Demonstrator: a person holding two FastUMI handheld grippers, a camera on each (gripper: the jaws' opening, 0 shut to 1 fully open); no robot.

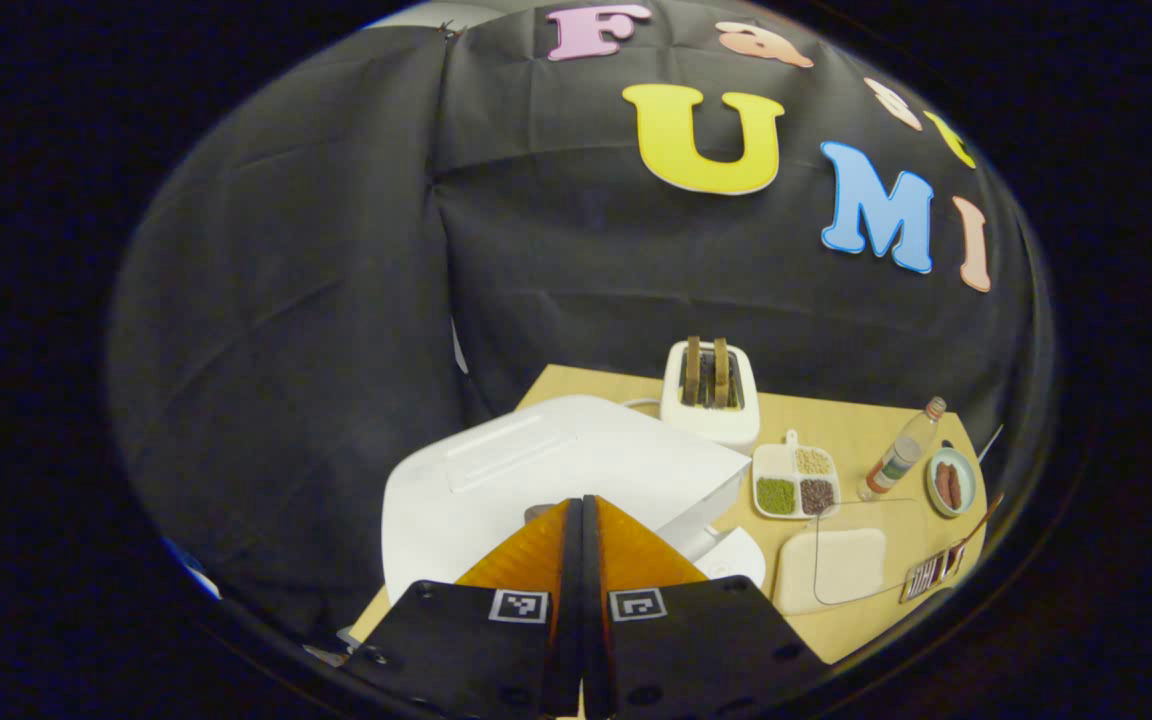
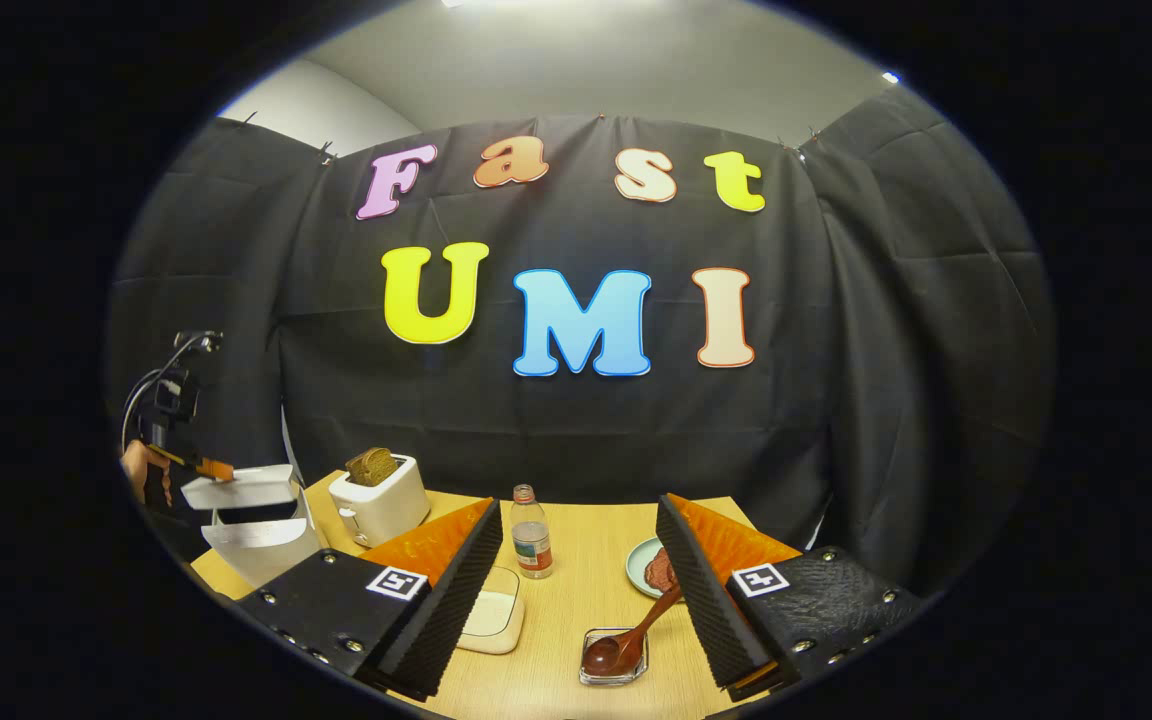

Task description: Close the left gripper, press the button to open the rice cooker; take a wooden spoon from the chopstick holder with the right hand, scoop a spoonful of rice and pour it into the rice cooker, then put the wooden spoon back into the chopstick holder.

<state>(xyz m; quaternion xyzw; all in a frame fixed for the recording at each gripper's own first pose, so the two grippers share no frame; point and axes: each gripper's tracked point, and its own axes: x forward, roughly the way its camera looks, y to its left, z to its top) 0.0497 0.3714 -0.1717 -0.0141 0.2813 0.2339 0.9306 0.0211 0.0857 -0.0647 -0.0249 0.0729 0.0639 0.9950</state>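
Note:
My left gripper (image 1: pixel 581 503) is shut with nothing between its fingers, its tips at the front edge of the white rice cooker (image 1: pixel 536 470). In the right gripper view the cooker (image 2: pixel 256 545) stands at the far left with its lid (image 2: pixel 236 490) lifted off the body, and the left gripper (image 2: pixel 204 466) and a hand (image 2: pixel 136 470) sit just behind the lid. My right gripper (image 2: pixel 578 505) hangs open above the table. Below it the wooden spoon (image 2: pixel 636 632) rests with its bowl in a small clear holder (image 2: pixel 614 660). A divided dish of grains (image 1: pixel 796 480) lies beside the cooker.
A white toaster (image 1: pixel 711 395) holding two slices of bread stands behind the cooker. On the wooden table (image 2: pixel 576 600) are a small bottle (image 2: pixel 532 535), a plate of brown food (image 2: pixel 648 570) and a cream square pad (image 2: pixel 491 612). Black cloth walls close in the back and sides.

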